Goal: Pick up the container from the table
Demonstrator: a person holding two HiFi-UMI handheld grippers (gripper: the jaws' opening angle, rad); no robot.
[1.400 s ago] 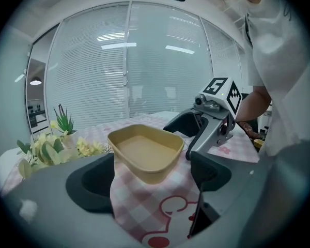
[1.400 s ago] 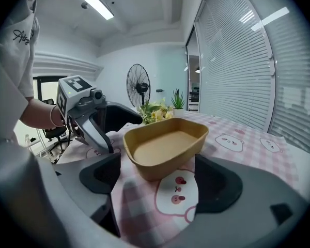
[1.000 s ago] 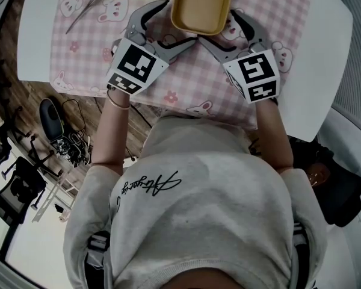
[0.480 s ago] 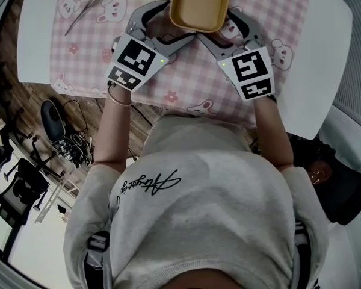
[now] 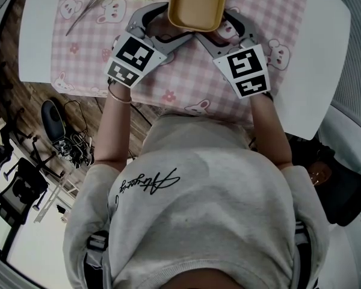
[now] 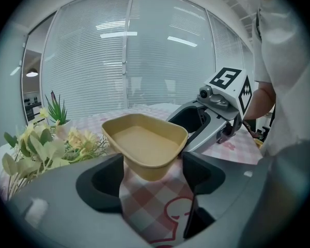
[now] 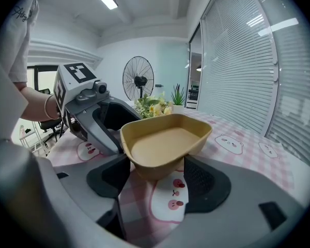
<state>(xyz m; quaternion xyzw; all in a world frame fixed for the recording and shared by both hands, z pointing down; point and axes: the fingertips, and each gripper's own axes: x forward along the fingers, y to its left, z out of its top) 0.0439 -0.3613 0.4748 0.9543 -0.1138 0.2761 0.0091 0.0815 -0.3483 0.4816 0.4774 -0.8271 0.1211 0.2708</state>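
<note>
Here the jaws, which have just been closing, pinch the container (image 5: 197,3): left gripper (image 6: 152,172) and right gripper (image 7: 155,174) each take a near corner, probably to share an even lift. It sits on the checked cloth (image 5: 186,77) covering the table (image 5: 331,53).

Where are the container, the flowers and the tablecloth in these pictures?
container (image 5: 197,5), head view, on its inner floor.
flowers (image 6: 44,148), left gripper view, on the pale leaves.
tablecloth (image 5: 186,80), head view, on a bare checked patch.
</note>
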